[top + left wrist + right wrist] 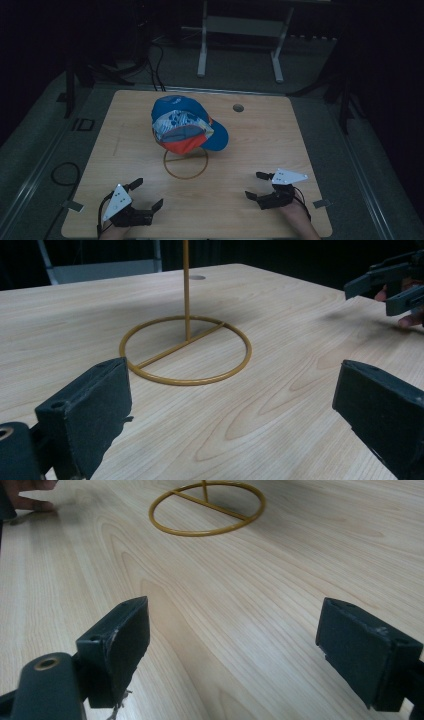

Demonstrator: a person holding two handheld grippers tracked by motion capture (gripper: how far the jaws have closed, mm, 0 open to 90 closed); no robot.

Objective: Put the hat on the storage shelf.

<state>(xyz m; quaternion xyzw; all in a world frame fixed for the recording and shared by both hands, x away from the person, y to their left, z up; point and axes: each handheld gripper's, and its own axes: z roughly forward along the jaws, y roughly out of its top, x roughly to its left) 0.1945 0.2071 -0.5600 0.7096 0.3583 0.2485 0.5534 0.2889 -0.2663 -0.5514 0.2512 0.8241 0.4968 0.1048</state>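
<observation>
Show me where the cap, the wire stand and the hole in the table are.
cap (181, 120), high view, patterned side of its crown
wire stand (186, 381), left gripper view, front of its ring base
hole (238, 107), high view, its dark middle

The upper part of the stand's upright rod (186, 285) is cut off by the top edge in the left gripper view. In the high view, that rod is hidden behind the cap (186, 125). The printed pattern on the cap is too small to be told.
</observation>
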